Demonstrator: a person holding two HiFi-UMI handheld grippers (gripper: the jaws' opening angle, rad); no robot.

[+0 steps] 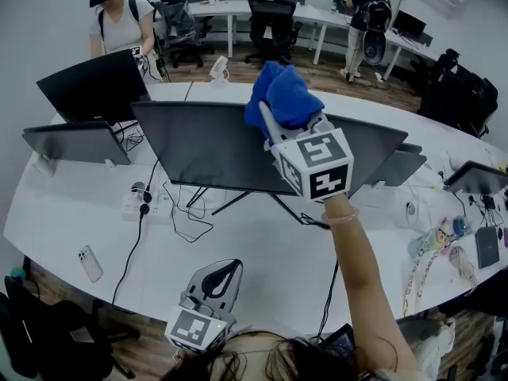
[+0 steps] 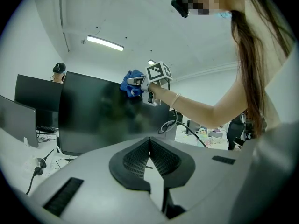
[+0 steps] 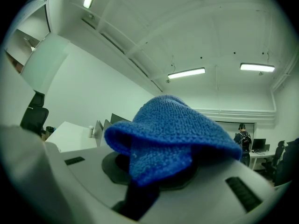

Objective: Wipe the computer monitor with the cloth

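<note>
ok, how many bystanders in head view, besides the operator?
2. One person stands top left, behind a dark monitor; a second person stands top right, further back. Others may be hidden.

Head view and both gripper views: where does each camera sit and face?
Head view: on the person's head, facing steeply down at table, monitor, left gripper and right gripper; right forearm shows.
Left gripper view: low on the left gripper, facing up along its shut tongs at the monitor; right forearm and hair show.
Right gripper view: on the right gripper, facing up past the cloth in its tongs toward the ceiling; no body shows.
Shared: the first two both show monitor and cloth.
</note>
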